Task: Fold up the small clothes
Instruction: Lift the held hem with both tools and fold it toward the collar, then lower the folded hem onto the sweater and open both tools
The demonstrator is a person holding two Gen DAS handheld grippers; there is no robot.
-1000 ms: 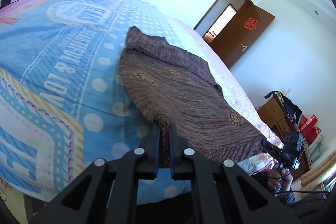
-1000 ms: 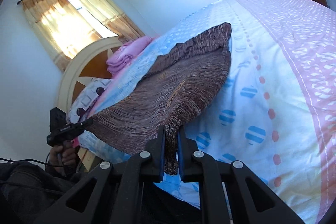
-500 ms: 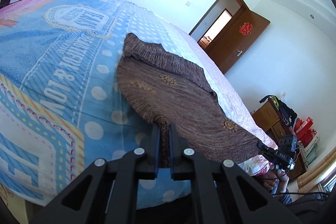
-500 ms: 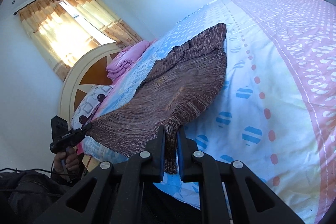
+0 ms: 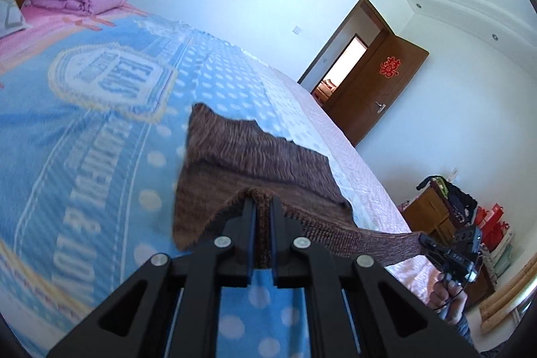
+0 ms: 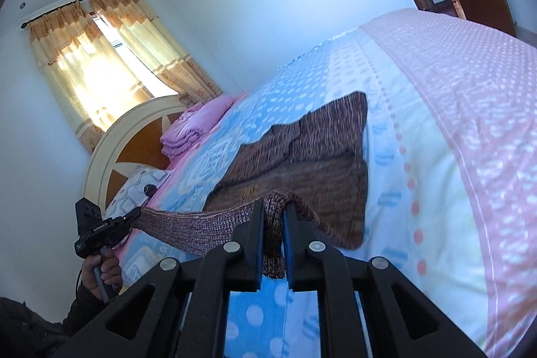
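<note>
Knitwear, soft and limp: your left gripper (image 5: 262,207) and right gripper (image 6: 272,215) each pinch a near hem corner of the brown sweater (image 5: 255,156), which sags between them; hold by the ribbed edge. Its far half lies on the bed (image 5: 84,130). Only the left view shows the door (image 5: 376,89); only the right, the curtains (image 6: 100,69).

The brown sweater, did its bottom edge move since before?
Yes. The brown sweater has its near hem lifted off the bedspread and carried toward the far end.
</note>
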